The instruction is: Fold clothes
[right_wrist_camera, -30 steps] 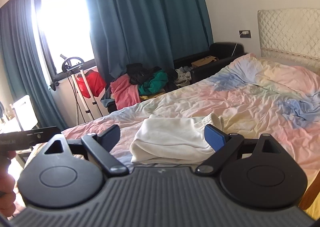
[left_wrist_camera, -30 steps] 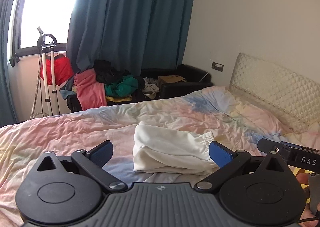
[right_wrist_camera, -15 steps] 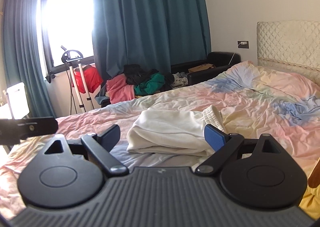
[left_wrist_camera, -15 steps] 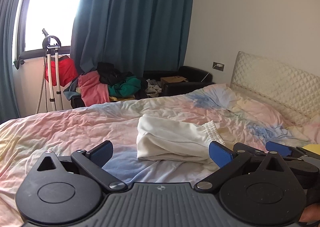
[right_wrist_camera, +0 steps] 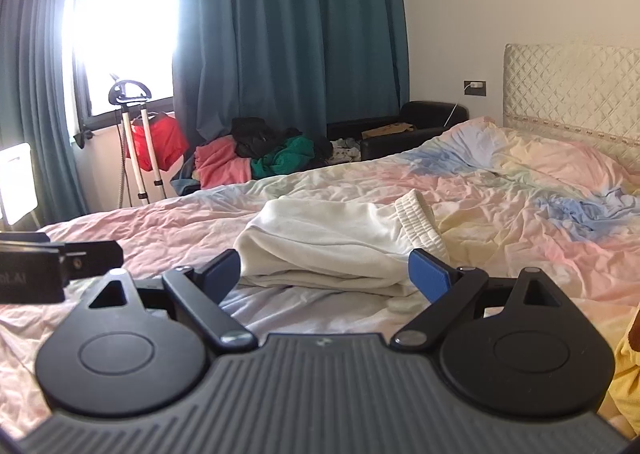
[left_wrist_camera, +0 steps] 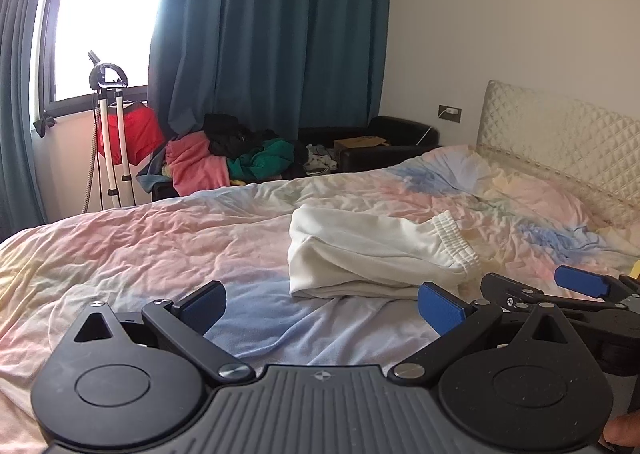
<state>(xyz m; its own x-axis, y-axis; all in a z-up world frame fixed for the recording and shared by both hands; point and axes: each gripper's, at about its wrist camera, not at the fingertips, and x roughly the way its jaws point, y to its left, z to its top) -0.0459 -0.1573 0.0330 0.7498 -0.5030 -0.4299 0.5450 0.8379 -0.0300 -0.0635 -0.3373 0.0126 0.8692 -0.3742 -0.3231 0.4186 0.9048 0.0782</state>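
Across mid-frame, folded white shorts (left_wrist_camera: 372, 254) lie on the pastel bed (left_wrist_camera: 160, 250); left gripper (left_wrist_camera: 322, 304) and right gripper (right_wrist_camera: 324, 268) hover with jaws spread, empty.

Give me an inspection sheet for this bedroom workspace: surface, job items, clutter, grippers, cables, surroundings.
Surface: bed with wrinkled pastel tie-dye sheet, quilted cream headboard at its head.
Job's things: folded cream-white garment with ribbed elastic waistband lying flat on the sheet, untouched.
Clutter: pile of pink, green and black clothes beyond the bed; cardboard box on a black sofa.
Grippers: left hand-held gripper open, empty; right hand-held gripper open, empty, short of the garment.
Cables: white charger cord at the wall socket.
Surroundings: teal curtains, bright window, white tripod stand.
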